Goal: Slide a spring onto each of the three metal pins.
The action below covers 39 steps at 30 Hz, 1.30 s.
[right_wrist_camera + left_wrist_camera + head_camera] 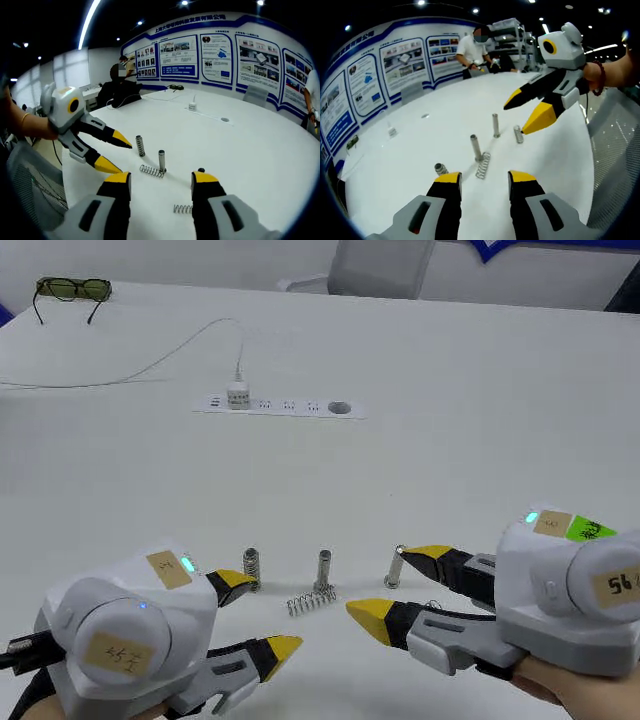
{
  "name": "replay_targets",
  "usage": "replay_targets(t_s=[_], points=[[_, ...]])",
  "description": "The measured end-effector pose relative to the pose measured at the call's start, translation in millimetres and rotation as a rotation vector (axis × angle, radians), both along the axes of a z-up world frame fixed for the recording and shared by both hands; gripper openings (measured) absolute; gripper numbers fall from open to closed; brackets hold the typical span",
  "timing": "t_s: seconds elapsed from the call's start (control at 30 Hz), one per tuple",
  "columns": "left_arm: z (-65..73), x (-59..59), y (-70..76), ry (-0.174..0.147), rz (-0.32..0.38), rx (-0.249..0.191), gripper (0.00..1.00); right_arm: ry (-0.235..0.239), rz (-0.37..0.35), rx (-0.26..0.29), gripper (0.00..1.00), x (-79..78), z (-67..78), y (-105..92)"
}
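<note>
Head view: the left gripper [258, 612] sits in the lower left of the frame, jaws apart and holding nothing. The right gripper [395, 582] comes in from the lower right, jaws likewise spread and empty. Between them, on the white table [470, 460], three metal pins stand in a row. The left pin [251, 572] carries a fitted spring [251, 560]; the middle pin [324, 569] and the right pin [395, 568] are bare. A loose spring [311, 601] lies flat just in front of the middle pin. A power strip [285, 406] lies at centre and sunglasses [72, 287] at upper left.

Left gripper view: its own jaws stand open at the bottom, with the left pin just beyond the left-hand tip. A second loose spring [518, 134] sits by the right gripper's lower tip, right of centre.

Right gripper view: the second loose spring lies between the spread jaws at the bottom. The right pin's head shows beside the right-hand tip.
</note>
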<state>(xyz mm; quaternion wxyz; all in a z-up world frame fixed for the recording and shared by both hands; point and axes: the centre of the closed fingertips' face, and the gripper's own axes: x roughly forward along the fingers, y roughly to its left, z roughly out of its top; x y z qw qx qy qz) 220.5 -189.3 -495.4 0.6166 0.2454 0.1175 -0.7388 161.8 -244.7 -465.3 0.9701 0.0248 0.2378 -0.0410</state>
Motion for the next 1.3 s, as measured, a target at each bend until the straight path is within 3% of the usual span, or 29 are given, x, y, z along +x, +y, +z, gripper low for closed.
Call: replay_targets(t_s=[0.13,0.4,0.73,0.8,0.87,1.0,1.3], points=[[-7.0,-0.1,-7.1,-0.017,-0.022,0.011,0.35,0.007,-0.008,0.016,0.52,-7.0,-4.8,-0.5],[-21.4,2.0,-15.8,-0.019,-0.042,0.043,0.33,0.016,-0.020,0.029,0.54,-17.0,-8.8,-1.7],[-35.9,6.5,-24.2,0.004,-0.048,0.065,0.23,0.019,-0.058,0.048,0.53,-20.0,-10.8,-8.5],[-38.8,7.2,-25.3,0.029,-0.038,0.077,0.22,0.019,-0.061,0.049,0.53,-20.0,-10.6,-9.1],[-41.1,7.5,-26.8,0.028,-0.037,0.080,0.21,0.017,-0.066,0.054,0.53,-20.1,-10.7,-9.4],[-42.6,4.3,-28.0,0.028,-0.051,0.084,0.20,-0.001,-0.082,0.099,0.52,-19.7,-9.7,-8.6],[-44.6,1.4,-31.8,0.068,-0.049,0.089,0.13,0.014,-0.069,0.087,0.52,-19.2,-10.2,-10.6]])
